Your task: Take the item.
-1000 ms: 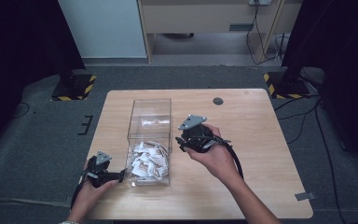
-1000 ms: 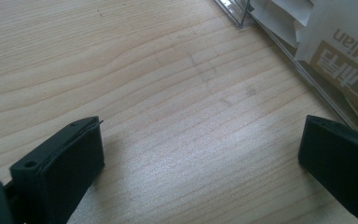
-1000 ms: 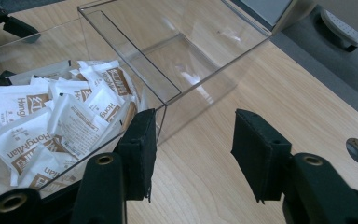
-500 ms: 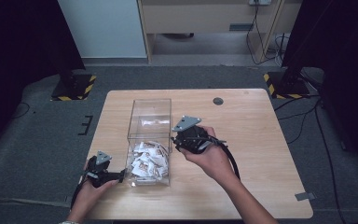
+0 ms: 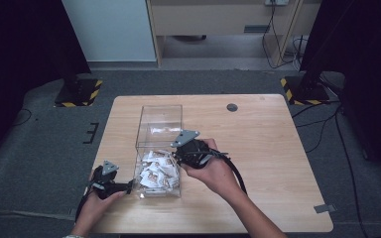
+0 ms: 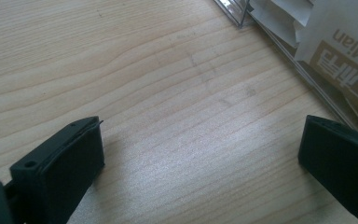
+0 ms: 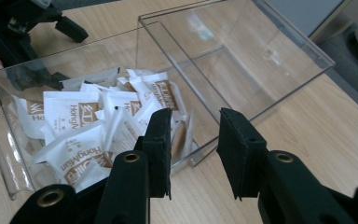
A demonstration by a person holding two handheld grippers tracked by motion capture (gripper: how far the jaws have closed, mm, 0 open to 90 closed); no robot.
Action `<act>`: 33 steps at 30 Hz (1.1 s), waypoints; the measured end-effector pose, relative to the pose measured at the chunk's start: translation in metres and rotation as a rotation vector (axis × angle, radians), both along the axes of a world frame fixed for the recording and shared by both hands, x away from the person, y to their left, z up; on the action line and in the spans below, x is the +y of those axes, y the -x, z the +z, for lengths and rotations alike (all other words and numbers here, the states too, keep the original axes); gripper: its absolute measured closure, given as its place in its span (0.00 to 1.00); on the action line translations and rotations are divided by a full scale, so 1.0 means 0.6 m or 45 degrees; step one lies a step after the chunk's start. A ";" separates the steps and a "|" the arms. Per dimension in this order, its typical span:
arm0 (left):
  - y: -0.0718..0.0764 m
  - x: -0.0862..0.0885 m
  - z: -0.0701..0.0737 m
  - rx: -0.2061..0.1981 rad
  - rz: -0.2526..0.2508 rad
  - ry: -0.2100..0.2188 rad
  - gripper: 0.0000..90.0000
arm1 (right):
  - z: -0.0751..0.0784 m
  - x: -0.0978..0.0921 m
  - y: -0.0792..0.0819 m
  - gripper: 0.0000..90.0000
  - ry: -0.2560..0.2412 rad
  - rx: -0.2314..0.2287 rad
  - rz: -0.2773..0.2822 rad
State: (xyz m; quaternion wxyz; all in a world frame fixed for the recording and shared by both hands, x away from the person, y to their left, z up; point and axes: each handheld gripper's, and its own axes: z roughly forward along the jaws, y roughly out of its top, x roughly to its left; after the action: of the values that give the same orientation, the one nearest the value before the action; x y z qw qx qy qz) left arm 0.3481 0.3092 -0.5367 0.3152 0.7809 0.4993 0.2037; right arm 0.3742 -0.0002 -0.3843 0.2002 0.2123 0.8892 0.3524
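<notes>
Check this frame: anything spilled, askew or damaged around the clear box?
Nothing stands out. The clear box sits upright on the table, its white sachets heaped in the near compartment, none outside it. Both the left gripper and right gripper are open, holding nothing.

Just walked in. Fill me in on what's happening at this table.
A person sits at a wooden table with a gripper in each hand, working around a clear plastic box. The box holds a pile of white sachets at its near end; its far end looks empty. The right gripper sits at the box's right wall, fingers open and holding nothing. The left gripper rests low by the box's near left corner, fingers wide open over bare wood. No sachet is gripped yet.
</notes>
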 end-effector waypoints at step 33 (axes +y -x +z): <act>0.000 0.000 0.000 0.000 -0.002 0.000 0.00 | -0.060 0.058 0.029 0.77 0.088 0.065 0.115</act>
State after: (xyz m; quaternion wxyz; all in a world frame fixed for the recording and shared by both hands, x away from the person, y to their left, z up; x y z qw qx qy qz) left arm 0.3483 0.3091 -0.5367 0.3154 0.7813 0.4987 0.2035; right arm 0.3567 0.0343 -0.4201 0.1688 0.1738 0.9143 0.3246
